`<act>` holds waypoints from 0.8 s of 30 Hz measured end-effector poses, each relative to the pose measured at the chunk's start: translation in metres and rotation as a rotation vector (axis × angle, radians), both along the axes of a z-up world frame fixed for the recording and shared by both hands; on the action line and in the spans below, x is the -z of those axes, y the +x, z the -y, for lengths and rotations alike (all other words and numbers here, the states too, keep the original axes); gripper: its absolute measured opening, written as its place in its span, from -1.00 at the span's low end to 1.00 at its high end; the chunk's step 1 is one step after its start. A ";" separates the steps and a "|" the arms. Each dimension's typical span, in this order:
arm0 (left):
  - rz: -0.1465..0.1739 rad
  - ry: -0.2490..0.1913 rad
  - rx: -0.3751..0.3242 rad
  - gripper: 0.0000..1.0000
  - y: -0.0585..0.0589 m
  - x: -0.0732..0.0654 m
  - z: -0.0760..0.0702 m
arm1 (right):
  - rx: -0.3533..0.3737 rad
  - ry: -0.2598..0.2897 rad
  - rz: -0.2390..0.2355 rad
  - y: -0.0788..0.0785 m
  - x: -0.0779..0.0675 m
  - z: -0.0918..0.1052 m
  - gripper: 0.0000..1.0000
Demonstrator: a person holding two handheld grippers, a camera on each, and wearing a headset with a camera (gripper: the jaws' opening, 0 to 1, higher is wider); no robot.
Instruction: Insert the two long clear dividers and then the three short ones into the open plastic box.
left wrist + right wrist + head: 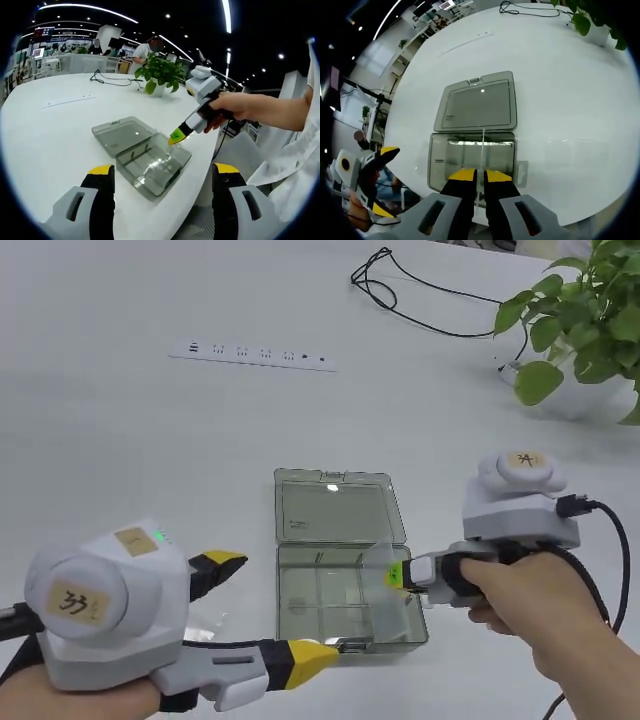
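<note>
We pinch a clear divider over the open box

Our right gripper [480, 176] is clamped on a thin clear divider [483, 144], which runs on edge from the jaws across the base of the open plastic box [439, 156] toward its flat-lying lid [477, 102]. We cannot tell whether it is seated. Our left gripper [267, 608] hovers at the box's near corner, jaws spread wide apart and holding nothing.
</note>
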State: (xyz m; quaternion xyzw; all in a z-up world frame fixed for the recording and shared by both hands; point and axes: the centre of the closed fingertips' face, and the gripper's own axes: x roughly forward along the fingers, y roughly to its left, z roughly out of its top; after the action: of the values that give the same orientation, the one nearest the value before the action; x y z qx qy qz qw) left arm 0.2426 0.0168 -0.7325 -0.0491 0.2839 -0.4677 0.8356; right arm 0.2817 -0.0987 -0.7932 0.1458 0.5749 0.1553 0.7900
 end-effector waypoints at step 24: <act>-0.007 0.003 -0.004 0.62 0.000 0.003 0.000 | -0.047 -0.020 0.025 -0.001 0.002 -0.002 -0.87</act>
State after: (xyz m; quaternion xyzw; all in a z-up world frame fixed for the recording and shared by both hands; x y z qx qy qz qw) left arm 0.2423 0.0172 -0.7352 -0.0501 0.2875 -0.4654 0.8356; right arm 0.2806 -0.0968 -0.7950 0.1223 0.5699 0.1698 0.7946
